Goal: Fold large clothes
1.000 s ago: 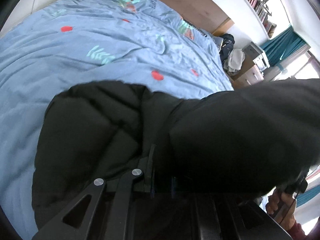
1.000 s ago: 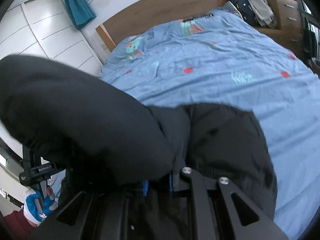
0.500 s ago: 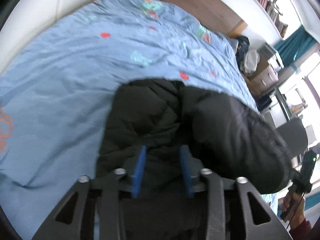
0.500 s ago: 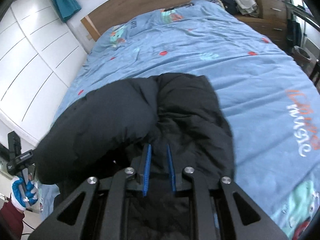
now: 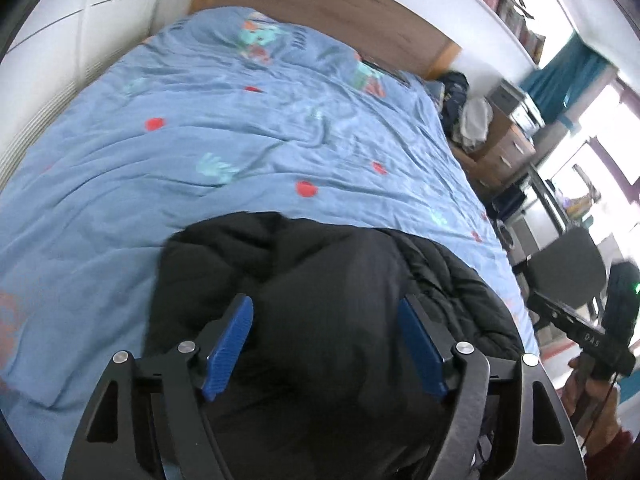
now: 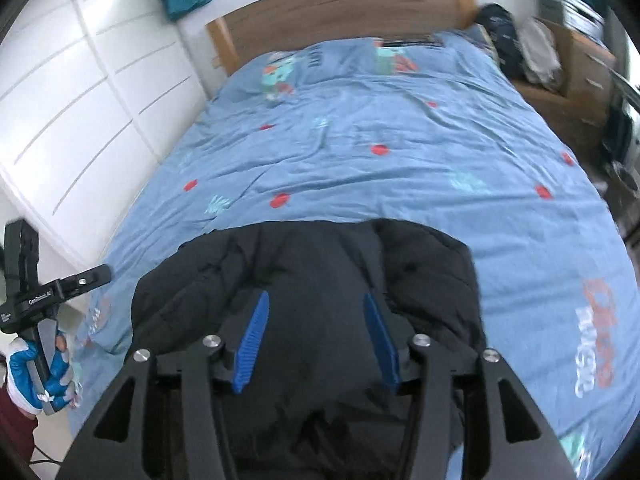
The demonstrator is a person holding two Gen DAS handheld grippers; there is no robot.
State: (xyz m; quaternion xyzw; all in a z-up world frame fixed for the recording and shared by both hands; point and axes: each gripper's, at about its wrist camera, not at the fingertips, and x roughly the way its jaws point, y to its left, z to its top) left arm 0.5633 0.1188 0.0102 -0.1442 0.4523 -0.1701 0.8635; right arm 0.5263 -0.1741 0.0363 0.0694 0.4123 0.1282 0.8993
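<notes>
A black puffy jacket (image 5: 320,280) lies folded in a thick bundle on the near end of the blue bed; it also shows in the right wrist view (image 6: 312,272). My left gripper (image 5: 326,320) is open, its blue pads wide apart just above the jacket, holding nothing. My right gripper (image 6: 314,316) is open too, pads apart over the jacket's near part, empty. The right gripper shows at the far right of the left wrist view (image 5: 580,332), and the left gripper at the far left of the right wrist view (image 6: 48,292).
The blue patterned duvet (image 6: 360,152) covers the bed up to a wooden headboard (image 6: 344,4). White wardrobe doors (image 6: 80,100) stand on the left. A wooden dresser with clothes and a bag (image 5: 488,132) and a dark chair (image 5: 564,276) stand on the right.
Both grippers have let go of the jacket and opened wide. The lifted jacket part has come down onto the bundle, and both grippers have drawn back and risen.
</notes>
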